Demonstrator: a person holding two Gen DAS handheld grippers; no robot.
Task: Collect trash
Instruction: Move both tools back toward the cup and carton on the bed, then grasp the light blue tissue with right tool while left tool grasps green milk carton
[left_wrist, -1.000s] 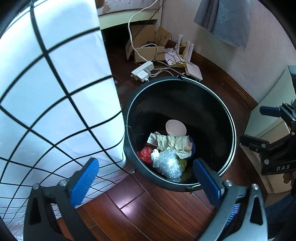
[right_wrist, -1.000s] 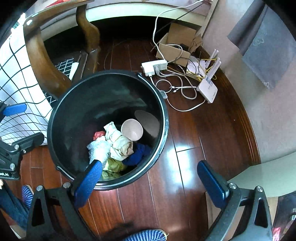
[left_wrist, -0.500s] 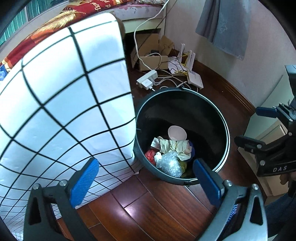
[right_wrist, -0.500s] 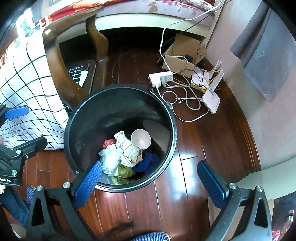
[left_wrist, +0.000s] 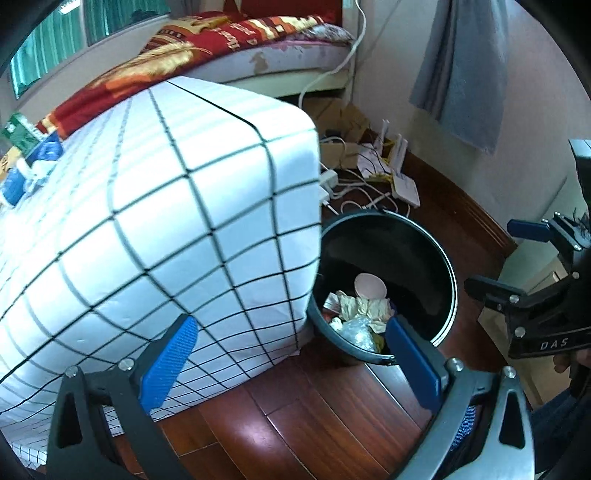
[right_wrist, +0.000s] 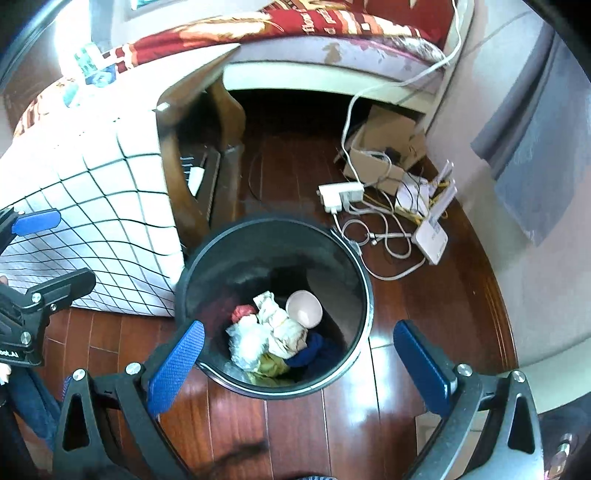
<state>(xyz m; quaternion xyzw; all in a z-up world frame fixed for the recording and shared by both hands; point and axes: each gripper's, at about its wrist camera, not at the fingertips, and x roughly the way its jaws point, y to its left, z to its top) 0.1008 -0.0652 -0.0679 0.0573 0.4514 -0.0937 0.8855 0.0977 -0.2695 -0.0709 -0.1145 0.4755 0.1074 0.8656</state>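
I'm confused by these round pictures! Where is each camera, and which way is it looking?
Left wrist: sits on the left tool, looks down past the checked cloth at the trash bin; own blue fingers show, plus the right tool.
Right wrist: sits on the right tool, looks down into the trash bin; own fingers show, plus the left tool.
Shared: bin, pink cup, checked cloth, white router.

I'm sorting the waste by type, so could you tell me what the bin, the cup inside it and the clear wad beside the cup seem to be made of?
Bin: probably plastic, dark and glossy, with a shiny rim.
Cup: likely paper, matte pale pink.
Clear wad: thin plastic film, translucent, crinkled and glinting.
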